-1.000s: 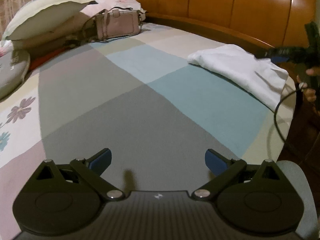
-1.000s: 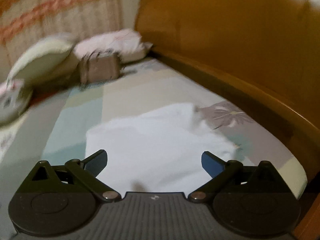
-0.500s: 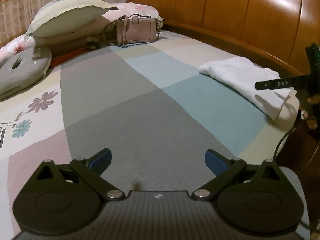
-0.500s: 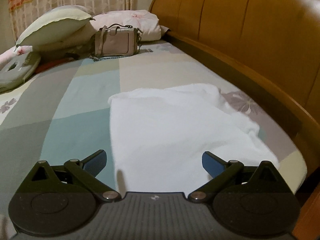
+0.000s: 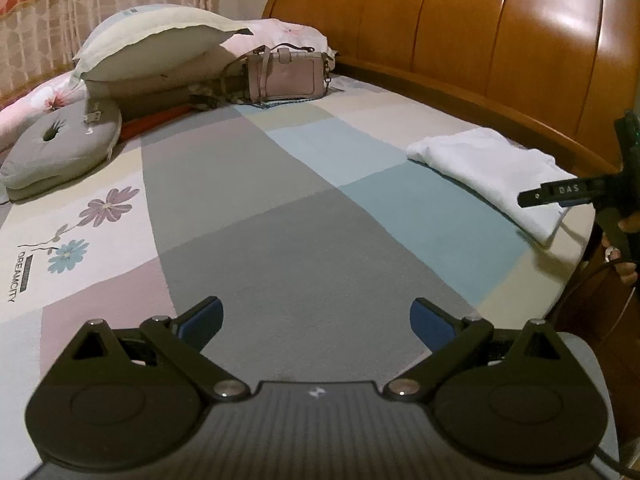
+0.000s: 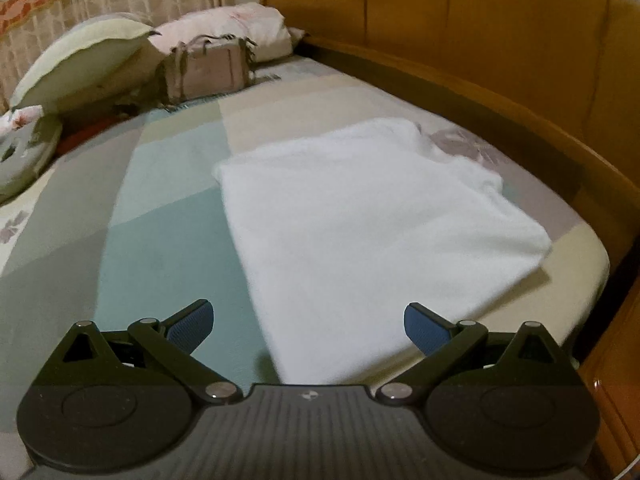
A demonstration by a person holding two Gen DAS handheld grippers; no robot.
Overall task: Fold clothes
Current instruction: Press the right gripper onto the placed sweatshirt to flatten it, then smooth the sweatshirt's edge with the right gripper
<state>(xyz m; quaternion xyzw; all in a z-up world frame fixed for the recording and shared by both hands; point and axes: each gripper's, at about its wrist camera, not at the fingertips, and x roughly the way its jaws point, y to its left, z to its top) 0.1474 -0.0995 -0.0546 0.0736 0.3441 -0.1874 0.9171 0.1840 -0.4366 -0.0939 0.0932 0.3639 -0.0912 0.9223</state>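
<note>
1. Looking at the white garment (image 6: 372, 216), I see it folded flat by the bed's (image 5: 304, 240) near right corner, long axis running away from me.
2. My right tool (image 6: 306, 322) hovers directly over its near edge, jaws apart, empty.
3. My left tool (image 5: 316, 320), also spread and empty, sits well to the garment's left, so the right is nearer.

one folded white garment (image 6: 372, 216), one handbag (image 5: 286, 74), three pillows (one ring-shaped) — two claws.
</note>
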